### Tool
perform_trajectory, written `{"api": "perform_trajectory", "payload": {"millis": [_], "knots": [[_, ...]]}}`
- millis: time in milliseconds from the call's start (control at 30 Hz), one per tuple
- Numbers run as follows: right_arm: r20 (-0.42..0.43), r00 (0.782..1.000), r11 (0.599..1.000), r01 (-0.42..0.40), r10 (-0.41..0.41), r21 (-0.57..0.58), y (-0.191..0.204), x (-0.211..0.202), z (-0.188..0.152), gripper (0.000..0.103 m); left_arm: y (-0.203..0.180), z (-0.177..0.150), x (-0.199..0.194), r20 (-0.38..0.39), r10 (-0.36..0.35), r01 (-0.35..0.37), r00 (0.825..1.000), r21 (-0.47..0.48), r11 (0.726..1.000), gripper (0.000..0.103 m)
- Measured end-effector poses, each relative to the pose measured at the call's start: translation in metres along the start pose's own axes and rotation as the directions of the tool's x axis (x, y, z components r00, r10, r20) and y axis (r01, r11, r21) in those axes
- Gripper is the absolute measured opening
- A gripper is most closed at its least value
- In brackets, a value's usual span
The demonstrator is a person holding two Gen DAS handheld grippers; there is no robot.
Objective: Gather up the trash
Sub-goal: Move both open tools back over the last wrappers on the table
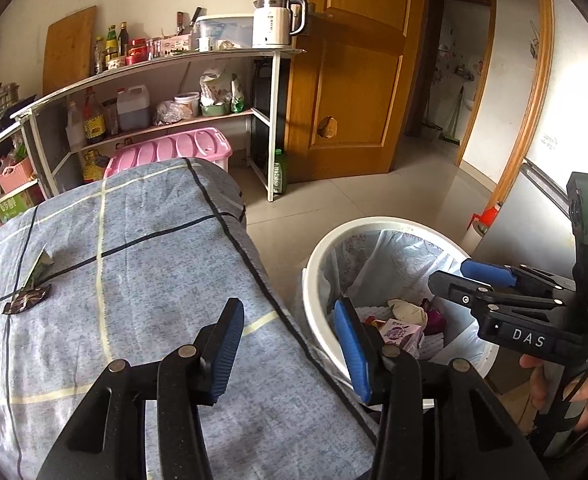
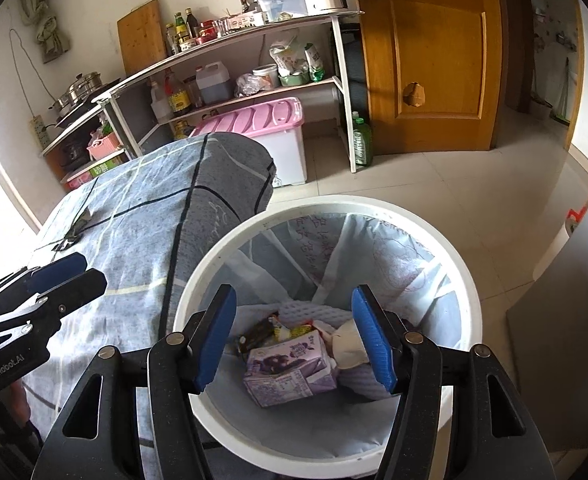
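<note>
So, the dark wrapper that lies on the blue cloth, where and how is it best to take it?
Probably take the dark wrapper at its raised right end, coming from above with the left hand-held gripper, fingers astride its narrow width. It lies flat on the cloth, so a side approach would likely only push it.

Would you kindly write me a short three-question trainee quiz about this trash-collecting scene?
1. True or false: the right claw holds the purple carton.
2. Where do wrappers remain? A) on the floor B) on the blue checked cloth C) on the shelf
3. Fill in: the white bin is lined with a ____.

Key: 1 false, it is open above the bin; 2 B; 3 plastic bag.
</note>
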State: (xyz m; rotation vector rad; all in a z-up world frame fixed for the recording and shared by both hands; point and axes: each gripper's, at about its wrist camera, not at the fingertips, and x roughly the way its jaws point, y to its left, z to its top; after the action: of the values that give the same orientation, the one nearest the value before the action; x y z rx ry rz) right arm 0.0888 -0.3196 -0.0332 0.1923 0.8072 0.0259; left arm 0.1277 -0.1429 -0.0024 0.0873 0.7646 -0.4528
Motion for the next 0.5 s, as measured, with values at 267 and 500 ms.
{"api": "perform_trajectory", "payload": {"millis": [267,500], "knots": [[0.008,0.998,0.996,-0.058,0.058,-0.069,0.048,0.006,0.008,0.061,0.056,-0.01,-0.027,0.028,0.098,-0.097,0.995,-0.059,0.994,0.047],[-0.009,0.993,0.985,-0.121,0.12,-0.126,0.093,0.019,0.013,0.061,0.113,-0.02,-0.048,0.033,0.18,-0.174,0.983,-0.133,0.976,0.047]]}}
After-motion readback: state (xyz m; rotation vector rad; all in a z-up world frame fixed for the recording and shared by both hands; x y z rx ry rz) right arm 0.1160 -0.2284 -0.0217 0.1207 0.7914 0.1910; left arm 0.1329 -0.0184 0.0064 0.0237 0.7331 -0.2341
